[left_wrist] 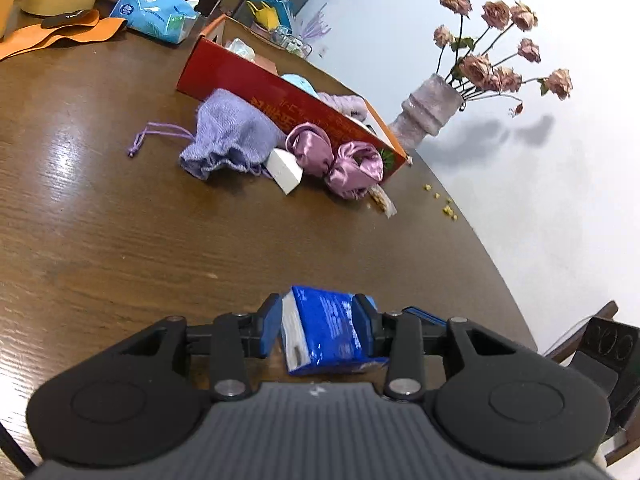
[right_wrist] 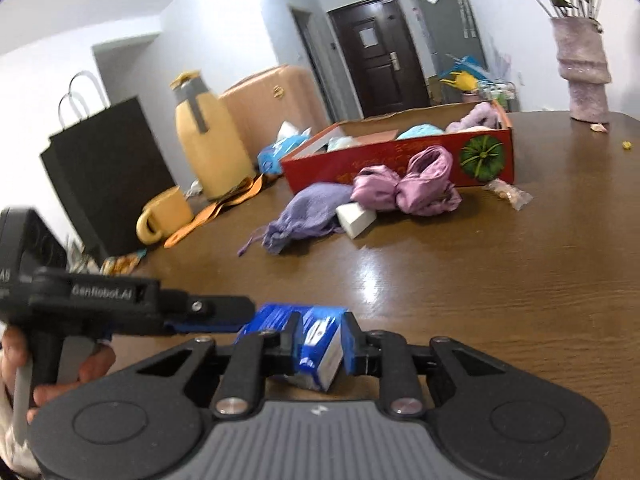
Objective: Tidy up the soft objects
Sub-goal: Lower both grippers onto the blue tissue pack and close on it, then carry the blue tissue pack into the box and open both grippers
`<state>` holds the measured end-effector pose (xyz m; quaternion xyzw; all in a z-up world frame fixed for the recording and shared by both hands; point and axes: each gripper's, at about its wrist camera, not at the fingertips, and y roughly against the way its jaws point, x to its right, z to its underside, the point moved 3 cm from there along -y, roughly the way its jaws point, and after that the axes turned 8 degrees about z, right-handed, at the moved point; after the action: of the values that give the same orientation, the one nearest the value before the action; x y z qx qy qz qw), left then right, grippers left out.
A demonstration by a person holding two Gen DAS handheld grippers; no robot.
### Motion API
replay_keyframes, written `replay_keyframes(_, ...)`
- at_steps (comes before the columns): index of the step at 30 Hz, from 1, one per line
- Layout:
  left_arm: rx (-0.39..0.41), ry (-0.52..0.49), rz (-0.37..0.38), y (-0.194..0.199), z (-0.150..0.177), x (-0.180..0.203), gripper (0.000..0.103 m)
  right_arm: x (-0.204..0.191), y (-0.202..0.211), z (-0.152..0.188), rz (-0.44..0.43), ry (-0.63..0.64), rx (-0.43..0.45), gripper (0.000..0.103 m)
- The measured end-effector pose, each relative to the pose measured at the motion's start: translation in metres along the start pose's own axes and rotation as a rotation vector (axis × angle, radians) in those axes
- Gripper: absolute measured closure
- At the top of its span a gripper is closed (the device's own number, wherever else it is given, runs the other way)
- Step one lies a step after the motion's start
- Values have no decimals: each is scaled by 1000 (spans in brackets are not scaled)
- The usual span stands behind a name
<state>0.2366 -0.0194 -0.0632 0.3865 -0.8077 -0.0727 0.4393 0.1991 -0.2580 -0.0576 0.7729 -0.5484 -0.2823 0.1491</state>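
Note:
A blue tissue pack [left_wrist: 324, 332] sits between the blue pads of my left gripper [left_wrist: 320, 312], which is shut on it just above the brown table [left_wrist: 120, 220]. My right gripper [right_wrist: 320, 334] is shut on another part of the same tissue pack [right_wrist: 320, 346], and the left gripper [right_wrist: 244, 318] reaches in from the left, held by a hand. Farther back stands a red cardboard box [left_wrist: 260, 88] [right_wrist: 380, 160] with light blue and lilac soft items inside. Against its front lie a lavender drawstring pouch [left_wrist: 228, 136] [right_wrist: 308, 208], a white block [left_wrist: 286, 170] [right_wrist: 358, 216] and pink satin cloth [left_wrist: 336, 156] [right_wrist: 416, 184].
A vase of dried roses [left_wrist: 432, 108] [right_wrist: 584, 76] stands by the far table edge, with crumbs and a snack packet [right_wrist: 508, 194] nearby. A wipes pack [left_wrist: 156, 12], yellow mug [right_wrist: 168, 212], yellow jug [right_wrist: 208, 140] and black paper bag [right_wrist: 104, 168] stand at the left. A chair [left_wrist: 600, 344] is beyond the right edge.

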Motion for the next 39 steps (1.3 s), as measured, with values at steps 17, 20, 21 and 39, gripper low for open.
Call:
replay_keyframes(17,-48,-70,-30,-18,9,-3,77,0,-28,9,18,-54,-69,81)
replay_keyframes(20,-40,-75,-34,-17,11,-2,77,0,-27,11,13,-60,-53,82)
replay_keyframes(21,-40,-81,-37,-17,11,-1,77,0,-26,12,14,-57,-48,82)
replay_keyframes(39,76,-201,19,-78,-166,35,81,19,-74,-162,85,87,185,85)
